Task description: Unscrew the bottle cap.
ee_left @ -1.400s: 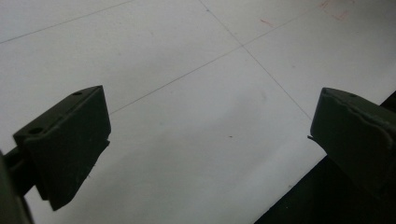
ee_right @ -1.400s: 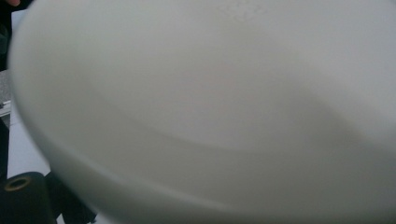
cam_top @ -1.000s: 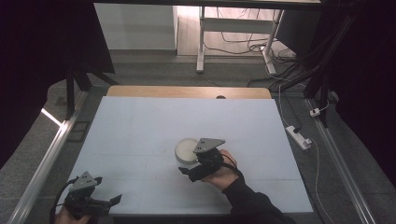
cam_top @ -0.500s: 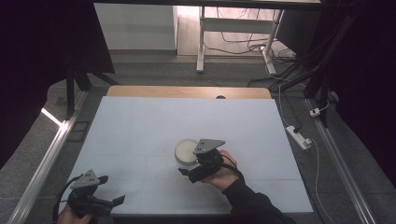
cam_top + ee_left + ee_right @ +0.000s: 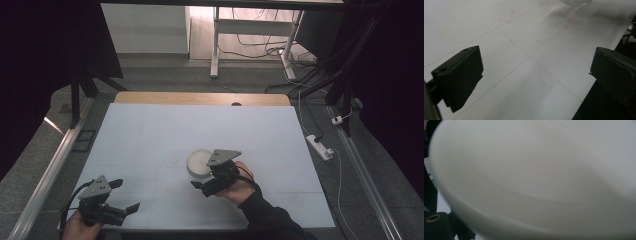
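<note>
A white bowl (image 5: 199,161) stands on the white table (image 5: 150,135), a little right of its middle. My right gripper (image 5: 204,178) is pressed up to the bowl's near side, and one black finger (image 5: 196,186) sticks out to the left below the rim. In the right gripper view the bowl's wall (image 5: 536,177) is very close and blurred. One finger (image 5: 435,227) sits far out at the lower left, so the jaws stand wide; the other is hidden. My left gripper (image 5: 126,195) hovers open and empty at the front left corner, over bare table (image 5: 534,75).
Thin lines and faint red marks (image 5: 572,25) cross the table top. The table's front edge (image 5: 584,100) runs just beside the left gripper. A power strip (image 5: 320,146) and cables lie on the floor to the right, and a metal rail (image 5: 55,165) runs along the left.
My left gripper has crept a little forward and to the right along the front edge. The right gripper and the bowl have stayed put.
</note>
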The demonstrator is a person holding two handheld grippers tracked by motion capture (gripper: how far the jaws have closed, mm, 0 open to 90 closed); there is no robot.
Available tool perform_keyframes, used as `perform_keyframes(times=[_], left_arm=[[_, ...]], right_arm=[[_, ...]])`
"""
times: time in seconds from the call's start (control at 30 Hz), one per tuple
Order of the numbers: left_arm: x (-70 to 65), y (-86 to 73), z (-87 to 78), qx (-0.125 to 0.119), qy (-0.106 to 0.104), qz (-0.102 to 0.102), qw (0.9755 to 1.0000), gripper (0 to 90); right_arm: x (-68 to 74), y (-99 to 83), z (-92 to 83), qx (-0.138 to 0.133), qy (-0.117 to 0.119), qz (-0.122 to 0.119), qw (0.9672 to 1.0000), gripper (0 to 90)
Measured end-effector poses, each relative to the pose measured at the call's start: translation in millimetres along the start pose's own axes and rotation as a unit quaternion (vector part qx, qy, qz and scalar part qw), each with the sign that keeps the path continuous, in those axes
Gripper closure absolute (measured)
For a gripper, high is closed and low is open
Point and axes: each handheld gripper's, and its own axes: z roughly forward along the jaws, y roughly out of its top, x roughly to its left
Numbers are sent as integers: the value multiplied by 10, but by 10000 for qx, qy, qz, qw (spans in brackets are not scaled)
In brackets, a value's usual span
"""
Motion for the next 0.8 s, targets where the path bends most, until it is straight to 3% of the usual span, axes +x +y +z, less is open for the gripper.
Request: perform_keyframes(times=[0.2, 0.27, 0.53, 0.67, 0.8], left_arm=[[-1, 154, 97, -135, -90, 206, 9997, 0], [-8, 254, 143, -179, -219, 262, 9993, 0], [-68, 554, 315, -178, -383, 637, 9971, 0], [-89, 653, 384, -189, -396, 727, 9964, 0], [-114, 802, 453, -239, -680, 819, 9940, 0]], right_arm=[[19, 1, -5, -3, 33, -40, 10000, 68], [23, 4, -6, -16, 53, -65, 10000, 67], [36, 6, -8, -35, 120, -47, 9999, 67], [41, 8, -8, -46, 141, -69, 9999, 67], [49, 7, 2, -36, 174, -84, 9998, 68]])
